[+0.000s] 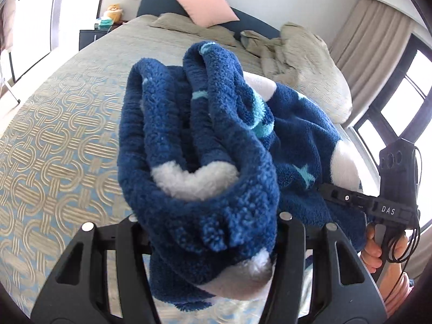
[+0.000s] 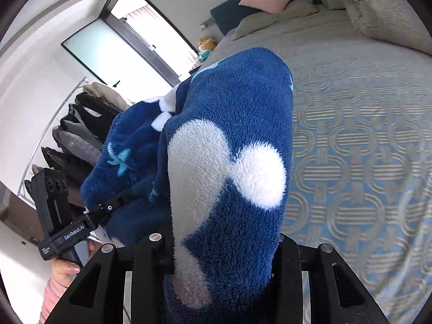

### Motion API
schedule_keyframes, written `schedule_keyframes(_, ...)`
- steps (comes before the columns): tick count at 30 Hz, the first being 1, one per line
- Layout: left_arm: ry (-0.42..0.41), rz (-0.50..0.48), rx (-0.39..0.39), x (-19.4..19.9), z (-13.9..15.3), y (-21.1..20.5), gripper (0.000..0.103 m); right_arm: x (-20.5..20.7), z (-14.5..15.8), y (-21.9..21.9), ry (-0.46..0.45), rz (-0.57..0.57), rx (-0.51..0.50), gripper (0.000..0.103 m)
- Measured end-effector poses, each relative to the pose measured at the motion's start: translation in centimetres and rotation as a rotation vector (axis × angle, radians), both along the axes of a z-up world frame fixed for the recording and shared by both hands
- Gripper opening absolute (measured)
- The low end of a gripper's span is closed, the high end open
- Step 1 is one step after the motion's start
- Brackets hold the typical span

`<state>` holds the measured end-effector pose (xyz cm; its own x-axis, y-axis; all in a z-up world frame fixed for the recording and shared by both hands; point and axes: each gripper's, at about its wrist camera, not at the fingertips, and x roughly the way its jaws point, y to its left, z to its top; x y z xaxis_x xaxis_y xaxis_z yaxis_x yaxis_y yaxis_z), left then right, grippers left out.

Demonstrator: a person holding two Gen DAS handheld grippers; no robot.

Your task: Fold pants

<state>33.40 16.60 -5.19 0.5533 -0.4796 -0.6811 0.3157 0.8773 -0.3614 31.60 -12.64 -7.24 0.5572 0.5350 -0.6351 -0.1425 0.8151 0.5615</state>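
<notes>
Left wrist view: the blue fleece pants (image 1: 205, 140), patterned with white patches and pale turquoise stars, are being held bunched and lifted above the patterned bedspread (image 1: 54, 140). The left gripper (image 1: 210, 232) is being kept pinched on a thick roll of the fabric, its black fingers (image 1: 290, 232) pressed into the pile. To the right of the pants, the right gripper (image 1: 332, 191) is being seen from the side, clamped on another fold. Beyond the pants, a pink pillow (image 1: 208, 6) is being shown at the head of the bed.

Right wrist view: the pants (image 2: 232, 145) are being gripped by the right gripper (image 2: 221, 245), closed on a white-patched fold held above the bedspread (image 2: 359, 162). To the left of the pants, the left gripper (image 2: 113, 205) is being seen nipping the cloth, with a clothes rack (image 2: 78, 129) behind it.
</notes>
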Motion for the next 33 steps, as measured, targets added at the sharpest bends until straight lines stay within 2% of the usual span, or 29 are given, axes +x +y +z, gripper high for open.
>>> schedule_keyframes(4, 0.027, 0.013, -0.042, 3.0, -3.0, 0.8, 0.056, 3.8, -2.8, 1.3, 0.052, -0.01, 0.002, 0.039)
schedule_keyframes(10, 0.125, 0.005, -0.003, 5.7, -7.0, -0.1, 0.057, 6.3, -6.8, 2.6, 0.155, -0.009, -0.047, 0.04)
schedule_keyframes(12, 0.137, 0.029, 0.017, 5.8, -8.1, -0.3, 0.065, 6.5, -8.1, 2.7, 0.181, -0.018, -0.048, 0.044)
schedule_keyframes(14, 0.134, 0.068, 0.036, 5.0, -8.6, -0.3, 0.085, 6.8, -9.0, 2.5, 0.194, -0.026, -0.033, 0.049)
schedule_keyframes(16, 0.126, 0.123, 0.084, 4.8, -8.4, -0.5, 0.094, 6.9, -9.4, 2.2, 0.21, -0.039, -0.025, 0.056)
schedule_keyframes(17, 0.122, 0.131, 0.095, 4.7, -8.2, -0.6, 0.094, 6.9, -9.4, 2.2, 0.216, -0.043, -0.027, 0.058)
schedule_keyframes(20, 0.102, 0.157, 0.135, 4.5, -7.2, -0.5, 0.094, 6.5, -8.3, 1.8, 0.231, -0.048, -0.059, 0.06)
schedule_keyframes(23, 0.076, 0.219, 0.159, 2.9, -6.4, 0.0, 0.094, 4.4, -6.5, 1.6, 0.197, -0.061, -0.146, 0.06)
schedule_keyframes(25, 0.065, 0.274, 0.146, 1.1, -5.9, 0.4, 0.094, 2.7, -5.3, 1.7, 0.162, -0.082, -0.23, 0.06)
schedule_keyframes(27, 0.03, 0.31, 0.169, -1.5, -5.0, 0.2, 0.094, 1.1, -4.3, 2.0, 0.129, -0.087, -0.308, 0.06)
schedule_keyframes(29, -0.017, 0.31, 0.219, -4.0, -4.0, -0.7, 0.094, -0.9, -2.9, 2.2, 0.09, -0.091, -0.394, 0.06)
schedule_keyframes(31, -0.049, 0.267, 0.256, -6.0, -2.8, -2.0, 0.094, -3.7, -1.2, 2.9, 0.032, -0.095, -0.474, 0.06)
schedule_keyframes(33, -0.062, 0.234, 0.284, -7.8, -1.7, -3.5, 0.095, -6.3, 0.2, 2.5, -0.008, -0.118, -0.503, 0.06)
